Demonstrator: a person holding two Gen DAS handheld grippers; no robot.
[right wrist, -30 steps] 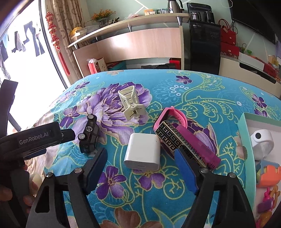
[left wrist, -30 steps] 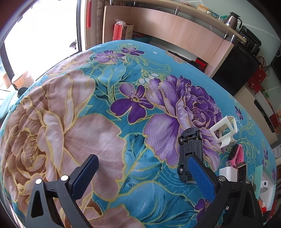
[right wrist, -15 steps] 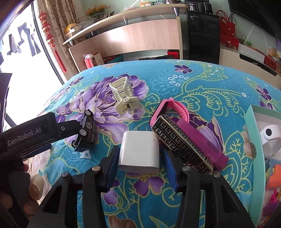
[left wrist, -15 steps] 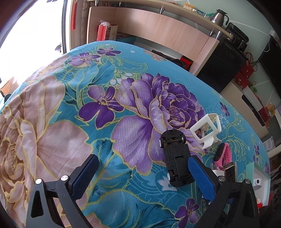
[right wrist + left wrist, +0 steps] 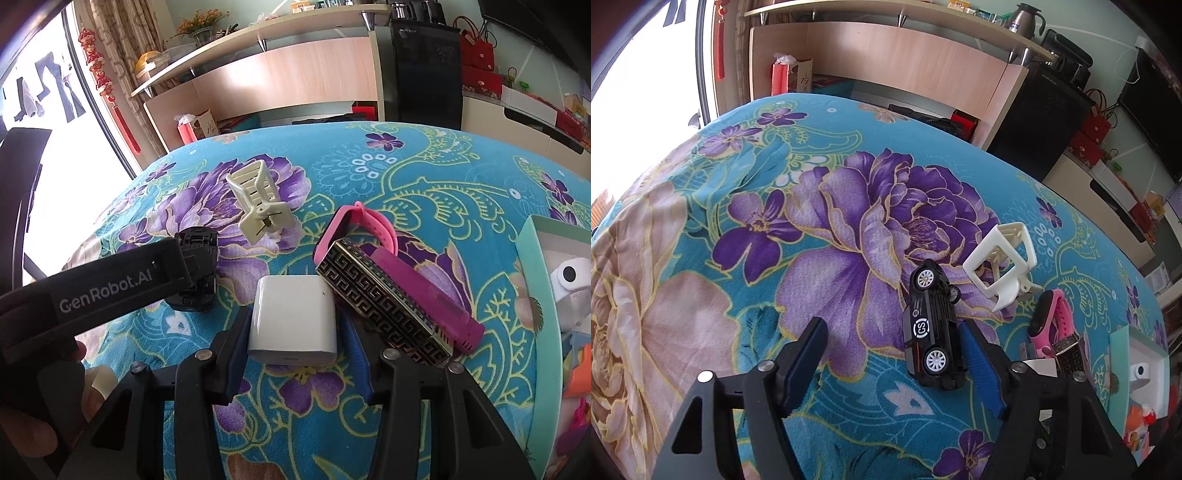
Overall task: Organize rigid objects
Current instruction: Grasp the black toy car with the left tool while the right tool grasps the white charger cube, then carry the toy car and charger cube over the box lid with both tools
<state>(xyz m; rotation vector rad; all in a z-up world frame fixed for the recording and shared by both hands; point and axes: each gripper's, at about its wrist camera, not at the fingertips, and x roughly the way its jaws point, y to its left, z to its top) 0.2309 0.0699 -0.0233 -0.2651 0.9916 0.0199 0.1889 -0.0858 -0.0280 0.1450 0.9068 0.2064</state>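
A black toy car [image 5: 932, 328] lies on its side on the floral cloth, touching the inner face of the right finger [image 5: 979, 365] of my open left gripper [image 5: 890, 365]. In the right wrist view the car [image 5: 195, 269] sits partly behind the left gripper's body. My right gripper [image 5: 293, 328] is shut on a white charger block [image 5: 293, 319], which rests on the cloth. A cream hair claw [image 5: 260, 206], a pink watch band [image 5: 354, 229] and a patterned harmonica [image 5: 384, 302] on a magenta case lie close by.
A mint-edged box [image 5: 532, 295] with a white gadget and colourful toys stands at the right edge. Wooden shelving, a black cabinet and red bags stand behind the cloth-covered surface. A bright window is at the left.
My right gripper moved forward and closed on the white charger block. My left gripper shifted right toward the car, which turned from underside-up onto its side against the right finger.
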